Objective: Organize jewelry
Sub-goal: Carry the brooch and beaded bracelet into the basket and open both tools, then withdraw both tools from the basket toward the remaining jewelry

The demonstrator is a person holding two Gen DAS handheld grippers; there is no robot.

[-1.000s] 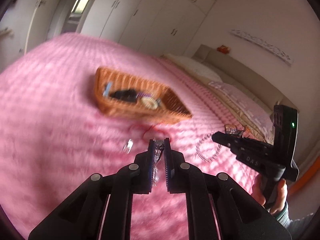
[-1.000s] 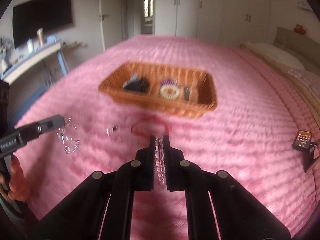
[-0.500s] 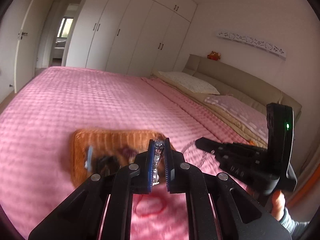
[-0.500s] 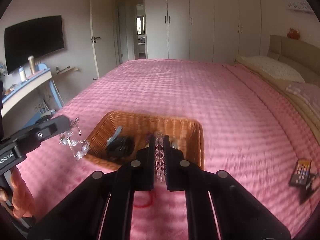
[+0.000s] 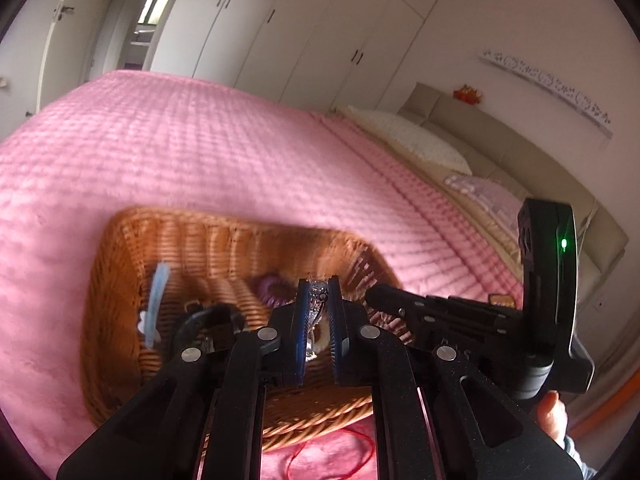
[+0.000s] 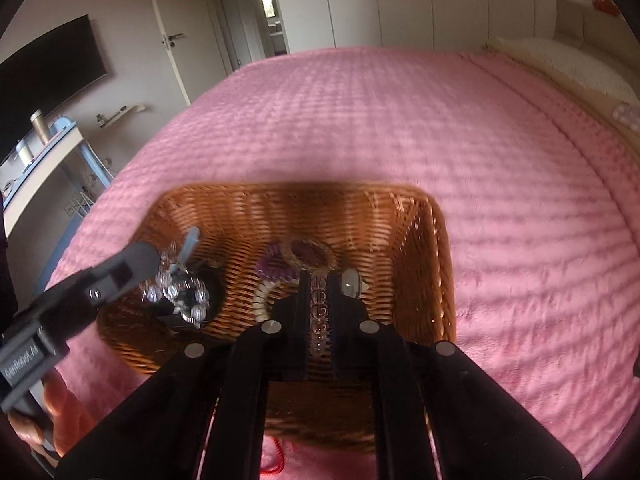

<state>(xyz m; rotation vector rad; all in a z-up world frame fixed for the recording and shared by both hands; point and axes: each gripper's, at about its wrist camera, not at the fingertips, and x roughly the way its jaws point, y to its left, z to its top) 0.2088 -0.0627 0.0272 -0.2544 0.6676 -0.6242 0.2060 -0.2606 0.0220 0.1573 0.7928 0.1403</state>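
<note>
Both grippers are hanging over the wicker basket [image 6: 436, 248], which is sitting on the pink bedspread [image 6: 360, 120], each carrying a piece to be dropped in. Judged from the pictures, the step in hand is the release, and doing it well means getting each load fully inside the rim before letting go, lowering close to the woven floor so the strands do not bounce or drape over the wall, and choosing bare patches. The purple coiled band [image 6: 276, 268], the cream bead bracelet [image 6: 262, 300] and the dark item [image 5: 208, 320] at the left end are already taking up room. The two tools are working close together, so opening one at a time looks safer. The left gripper [image 5: 318, 284] is pinching a sparkling crystal chain [image 6: 176, 292], its pads nearly together with silvery links showing between them; in the right wrist view the chain is dangling in a cluster over the basket's left end. The right gripper [image 6: 319, 276] is clamped tight on a clear bead strand [image 6: 320, 312], the beads running in a line between its fingers [image 6: 298, 320], tips over the middle of the basket. A red cord [image 5: 360, 444] is lying on the bedspread just outside the near wall, not yet collected. A hand [image 6: 52, 420] is holding the left tool.
</note>
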